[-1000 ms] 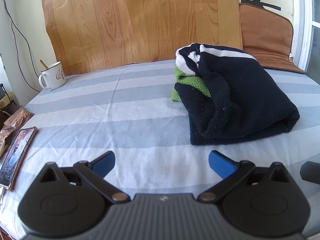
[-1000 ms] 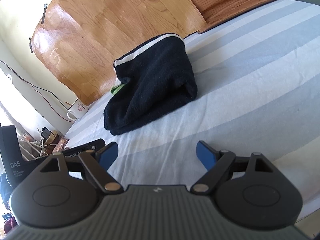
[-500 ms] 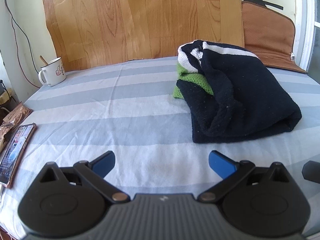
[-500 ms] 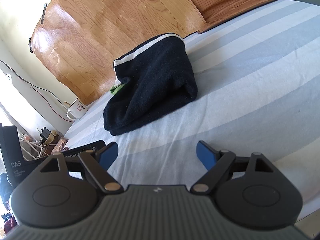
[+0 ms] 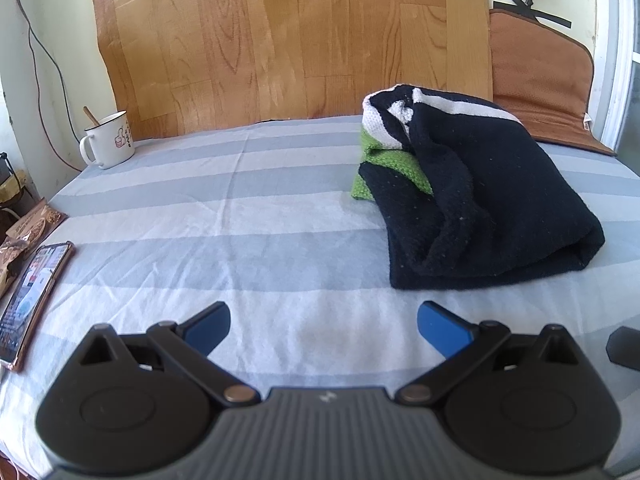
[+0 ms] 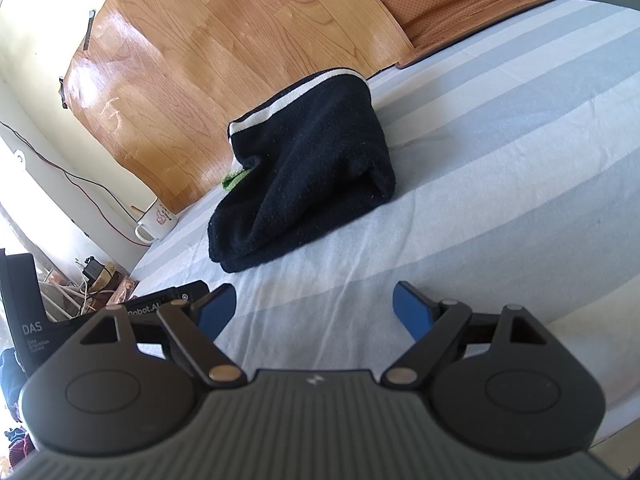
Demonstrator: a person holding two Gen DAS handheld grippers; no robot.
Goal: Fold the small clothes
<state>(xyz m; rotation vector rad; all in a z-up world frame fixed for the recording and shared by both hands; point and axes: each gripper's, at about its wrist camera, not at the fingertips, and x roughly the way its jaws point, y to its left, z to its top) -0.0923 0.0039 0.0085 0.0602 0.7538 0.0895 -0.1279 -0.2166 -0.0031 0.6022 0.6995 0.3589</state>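
A folded black knit garment (image 5: 488, 200) with white and green bands lies on the blue-and-white striped sheet (image 5: 248, 216), right of centre in the left wrist view. My left gripper (image 5: 324, 322) hovers in front of it, open, with nothing between its blue pads. In the right wrist view the same black bundle (image 6: 308, 184) lies ahead and slightly left. My right gripper (image 6: 314, 306) is open too, short of the garment and apart from it. The left gripper's body (image 6: 160, 304) shows at the left edge of that view.
A white enamel mug (image 5: 108, 146) with a stick in it stands at the far left corner. A phone (image 5: 28, 300) and snack packets (image 5: 28, 232) lie along the left edge. Behind the bed are a wood-grain panel (image 5: 288, 40) and a brown mat (image 5: 540, 80).
The left wrist view has shifted slightly, with the garment a little lower and further right in frame. The right wrist view is unchanged. Both grippers stay open.
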